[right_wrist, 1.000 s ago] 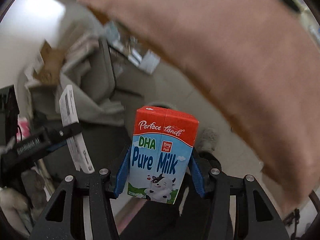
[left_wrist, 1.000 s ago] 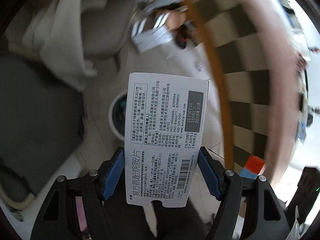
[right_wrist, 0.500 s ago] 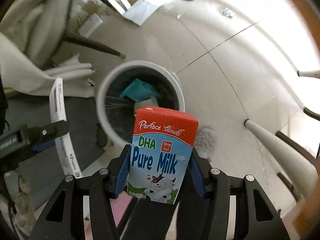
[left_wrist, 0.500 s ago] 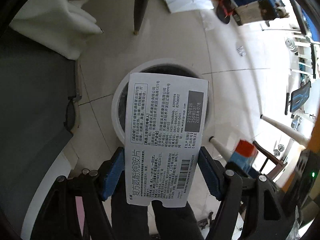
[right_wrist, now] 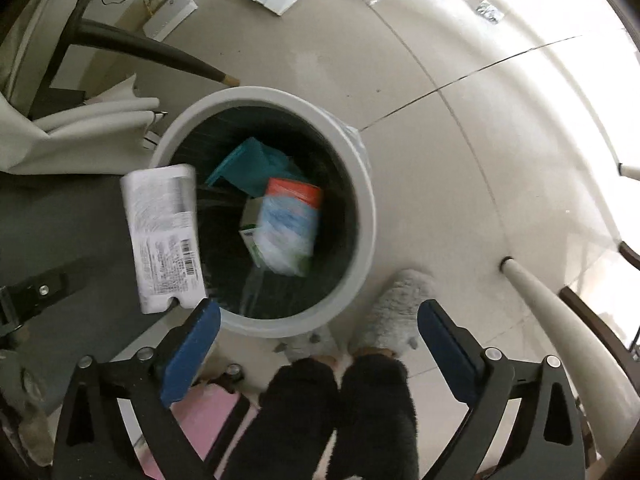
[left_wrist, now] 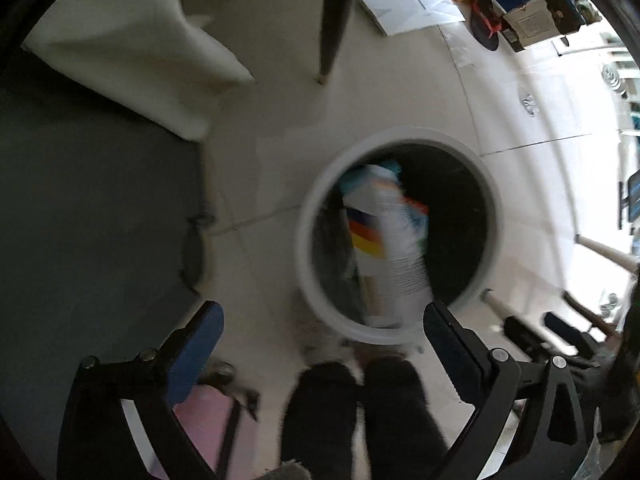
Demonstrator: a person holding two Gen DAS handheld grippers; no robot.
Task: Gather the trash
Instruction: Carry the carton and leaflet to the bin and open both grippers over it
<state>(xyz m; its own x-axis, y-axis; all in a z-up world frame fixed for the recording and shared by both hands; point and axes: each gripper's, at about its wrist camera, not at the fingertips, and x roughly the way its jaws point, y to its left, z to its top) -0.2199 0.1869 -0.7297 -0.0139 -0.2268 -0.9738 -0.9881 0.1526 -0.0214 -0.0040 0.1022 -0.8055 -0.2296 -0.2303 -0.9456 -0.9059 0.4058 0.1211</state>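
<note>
Both grippers hang open and empty above a round white trash bin (left_wrist: 316, 264) (right_wrist: 360, 184) on the floor. My left gripper (left_wrist: 320, 344) has let go of the white medicine box (left_wrist: 390, 252), which falls blurred over the bin; it also shows in the right wrist view (right_wrist: 162, 236) at the bin's left rim. My right gripper (right_wrist: 318, 338) has let go of the red and blue milk carton (right_wrist: 290, 228), which drops blurred inside the bin, beside a teal box (right_wrist: 248, 168).
The person's dark-trousered legs (right_wrist: 340, 412) and grey slippers (right_wrist: 396, 312) stand just below the bin. A dark chair leg (left_wrist: 334, 20) and white cloth (left_wrist: 132, 56) lie beyond it. A white table leg (right_wrist: 560, 308) is to the right. Cardboard and paper lie further off.
Both grippers opened over the bin. The medicine box left the left gripper and the milk carton left the right gripper; both are falling into the bin.
</note>
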